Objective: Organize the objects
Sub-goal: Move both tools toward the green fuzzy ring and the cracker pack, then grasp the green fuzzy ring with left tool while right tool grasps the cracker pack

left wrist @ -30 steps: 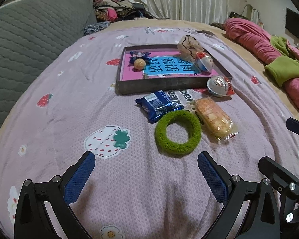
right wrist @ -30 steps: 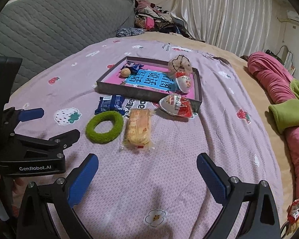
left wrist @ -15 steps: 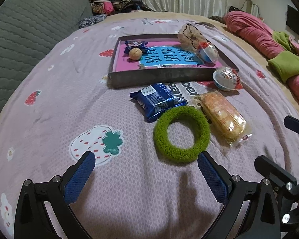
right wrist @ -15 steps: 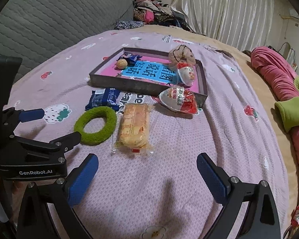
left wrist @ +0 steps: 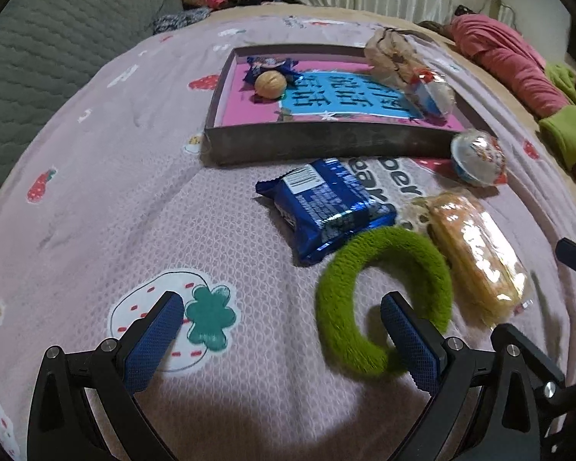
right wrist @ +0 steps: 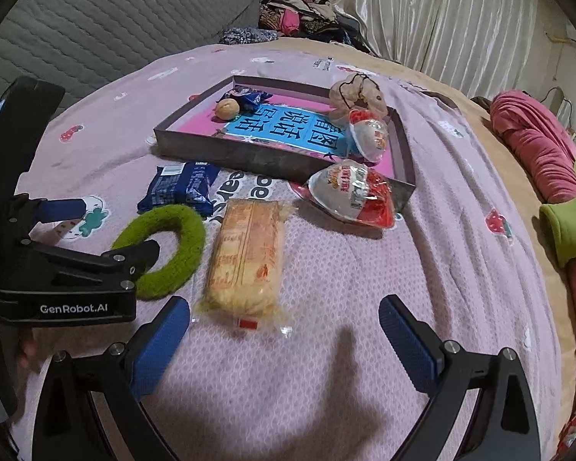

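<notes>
ring (left wrist: pixel 384 292) before tray (left wrist: pixel 326 142), beside bread (left wrist: pixel 476 253)

Left gripper (left wrist: pixel 282 311) spread wide over the pink bedspread (left wrist: pixel 96 176), right blue pad (left wrist: pixel 407 340) inside the green fuzzy ring (left wrist: pixel 384 299). Blue snack packet (left wrist: pixel 326 207) touching the ring's far edge, wrapped cake (left wrist: pixel 480 261) just beside. Shallow tray (left wrist: pixel 326 142) beyond, holding 1 walnut (left wrist: pixel 270 83).

Fuzzy green ring (left wrist: pixel 384 299), glossy blue wrapper (left wrist: pixel 326 207), knitted cloth bedspread (left wrist: pixel 134 192)
</notes>
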### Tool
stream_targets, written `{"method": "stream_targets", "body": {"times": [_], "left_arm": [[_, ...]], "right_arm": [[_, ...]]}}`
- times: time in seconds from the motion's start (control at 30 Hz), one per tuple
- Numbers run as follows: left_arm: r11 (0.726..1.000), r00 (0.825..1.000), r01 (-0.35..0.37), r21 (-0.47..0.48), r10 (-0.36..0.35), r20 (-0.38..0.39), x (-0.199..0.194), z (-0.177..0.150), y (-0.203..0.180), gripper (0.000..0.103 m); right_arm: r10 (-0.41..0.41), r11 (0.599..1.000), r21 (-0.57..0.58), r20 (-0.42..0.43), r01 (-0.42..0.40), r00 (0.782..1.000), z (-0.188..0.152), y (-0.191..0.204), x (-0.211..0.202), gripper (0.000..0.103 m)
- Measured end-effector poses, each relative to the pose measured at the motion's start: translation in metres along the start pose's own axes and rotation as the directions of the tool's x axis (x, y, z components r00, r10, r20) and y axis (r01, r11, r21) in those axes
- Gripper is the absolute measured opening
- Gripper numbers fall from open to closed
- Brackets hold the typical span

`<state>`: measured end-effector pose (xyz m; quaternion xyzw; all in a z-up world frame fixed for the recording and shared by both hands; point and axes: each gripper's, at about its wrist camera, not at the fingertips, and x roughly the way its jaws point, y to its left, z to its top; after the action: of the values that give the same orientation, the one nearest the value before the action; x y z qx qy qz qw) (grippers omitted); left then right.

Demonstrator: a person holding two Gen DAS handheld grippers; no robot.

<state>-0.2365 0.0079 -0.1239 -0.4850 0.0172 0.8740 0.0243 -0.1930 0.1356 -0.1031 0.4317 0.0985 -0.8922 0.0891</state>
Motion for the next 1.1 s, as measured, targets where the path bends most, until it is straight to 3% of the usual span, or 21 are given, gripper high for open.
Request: {"method": "stream_targets", "body": {"times": [0.23,0.3,0.7,0.9,1.1], "left_arm": [[1.000,1.000,0.007,-0.004,-0.007,-0.016,0.013,0.005,0.000,0.099],[1.000,1.000,0.015,-0.011,-0.015,-0.013,0.013,0.006,0.000,0.095],[0.999,0.999,0.041,0.004,-0.041,-0.022,0.008,0.007,-0.009,0.046],[0.995,0.995,0.094,0.013,-0.094,-0.031,0.007,0.004,-0.016,0.016],[0.992,0.992,0.123,-0.021,-0.123,-0.022,0.002,-0.002,-0.011,0.012]], "right_arm": [[-0.010,1.000,-0.023,-0.004,0.010,1.000,0.007,0.006,0.017,0.099],[-0.013,0.999,-0.034,-0.010,0.013,1.000,0.009,0.008,0.022,0.093],[0.084,0.996,-0.006,-0.026,-0.084,0.996,0.020,0.012,0.038,0.047],[0.098,0.995,0.004,-0.024,-0.098,0.995,0.019,0.011,0.039,0.039],[0.140,0.990,0.037,-0.015,-0.139,0.990,0.012,0.003,0.027,0.039]]}}
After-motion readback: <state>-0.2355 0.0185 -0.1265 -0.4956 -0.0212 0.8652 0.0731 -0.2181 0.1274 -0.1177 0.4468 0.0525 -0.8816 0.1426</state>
